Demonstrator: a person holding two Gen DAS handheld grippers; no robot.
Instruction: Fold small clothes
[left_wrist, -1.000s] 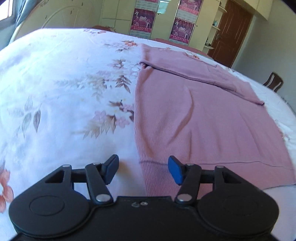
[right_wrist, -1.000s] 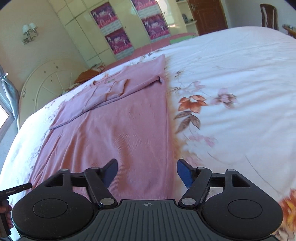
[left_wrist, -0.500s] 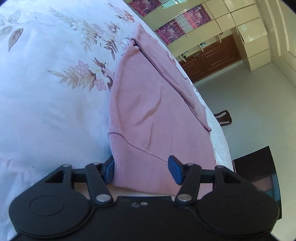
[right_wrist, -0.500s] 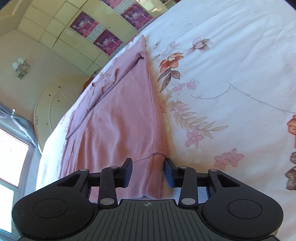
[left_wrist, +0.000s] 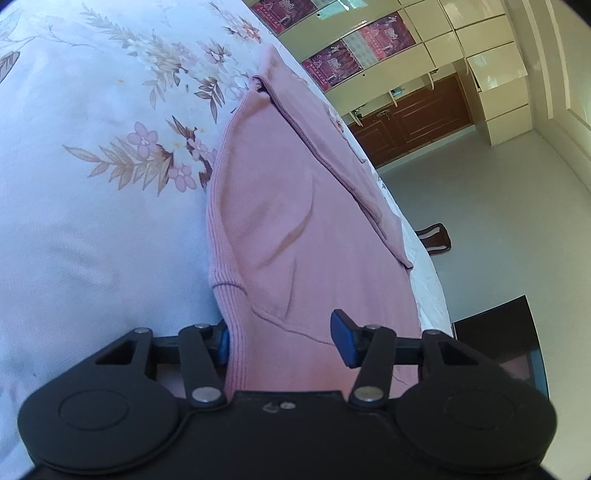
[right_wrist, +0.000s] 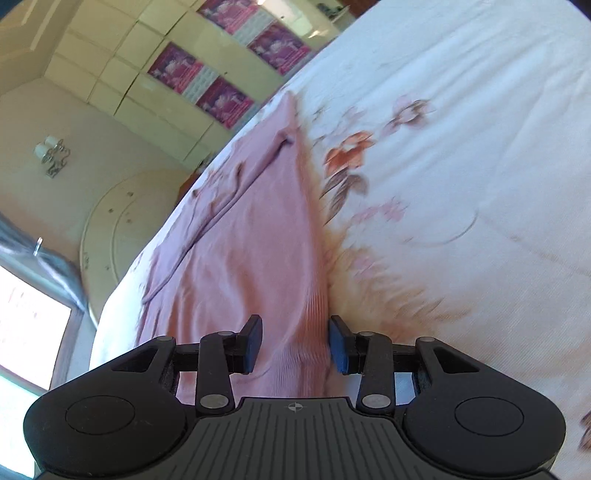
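A pink knit sweater (left_wrist: 291, 206) lies flat on a floral bedspread (left_wrist: 92, 155), sleeves folded across its far end. My left gripper (left_wrist: 282, 339) is open, its blue pads either side of the ribbed hem's left corner, which bunches up between them. In the right wrist view the sweater (right_wrist: 251, 236) stretches away from me. My right gripper (right_wrist: 294, 345) is partly closed around the hem's right corner, a gap showing at each pad.
The bedspread (right_wrist: 461, 166) spreads wide to the right. A wardrobe with posters (right_wrist: 221, 85) and a round headboard (right_wrist: 122, 229) stand beyond the bed. A wooden chair (left_wrist: 436, 238) and a dark box (left_wrist: 498, 332) are on the floor.
Both grippers dropped from above the hem and tilted onto its corners. The right jaws narrowed around the hem. The left corner of the hem has bunched up between the left pads.
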